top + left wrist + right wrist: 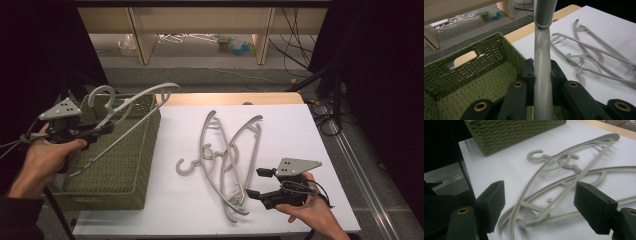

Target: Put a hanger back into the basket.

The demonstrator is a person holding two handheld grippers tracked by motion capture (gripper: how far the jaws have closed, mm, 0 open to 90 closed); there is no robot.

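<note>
High view: the left hand-held gripper [102, 129] is clamped on a grey plastic clothes hanger [131, 107] above the green woven basket [142, 150]. Likely next: lower and release it. The right hand-held gripper [254, 183], jaws wide and empty, faces the tangled grey hangers [227, 155] on the white counter [285, 130].
</note>
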